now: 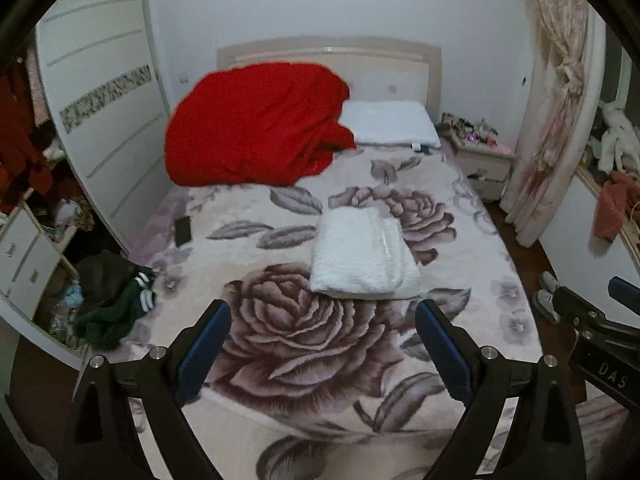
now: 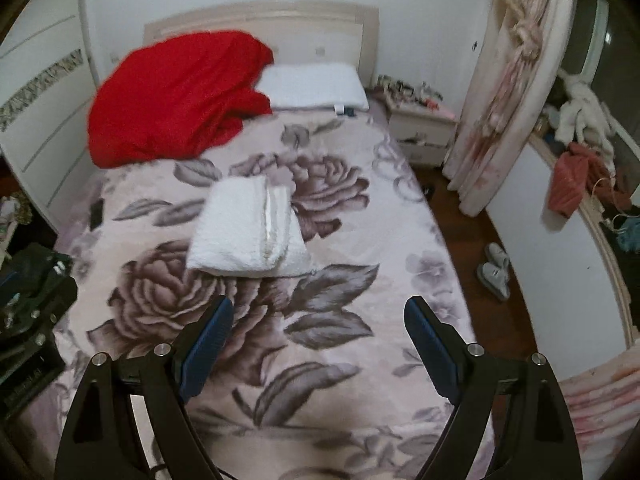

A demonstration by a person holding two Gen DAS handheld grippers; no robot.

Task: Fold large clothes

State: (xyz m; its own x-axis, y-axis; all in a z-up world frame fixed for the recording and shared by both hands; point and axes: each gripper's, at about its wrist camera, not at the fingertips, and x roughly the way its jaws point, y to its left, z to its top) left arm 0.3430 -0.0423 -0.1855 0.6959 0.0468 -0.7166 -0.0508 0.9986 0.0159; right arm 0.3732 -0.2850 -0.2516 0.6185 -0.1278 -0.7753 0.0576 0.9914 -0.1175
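A white fluffy garment (image 1: 362, 256) lies folded into a neat rectangle in the middle of the bed (image 1: 280, 360); it also shows in the right wrist view (image 2: 246, 230). My left gripper (image 1: 322, 316) is open and empty, held above the foot of the bed, short of the garment. My right gripper (image 2: 318, 312) is open and empty too, above the bed to the right of the left one. The right gripper's body (image 1: 592, 332) shows at the right edge of the left wrist view.
A red quilt (image 1: 256, 124) is heaped at the head of the bed beside a white pillow (image 1: 390, 122). A black phone (image 1: 183, 231) lies near the bed's left edge. Dark clothes (image 1: 112, 296) lie left of the bed. A nightstand (image 2: 420, 124), curtain (image 2: 500, 92) and slippers (image 2: 494, 270) stand right.
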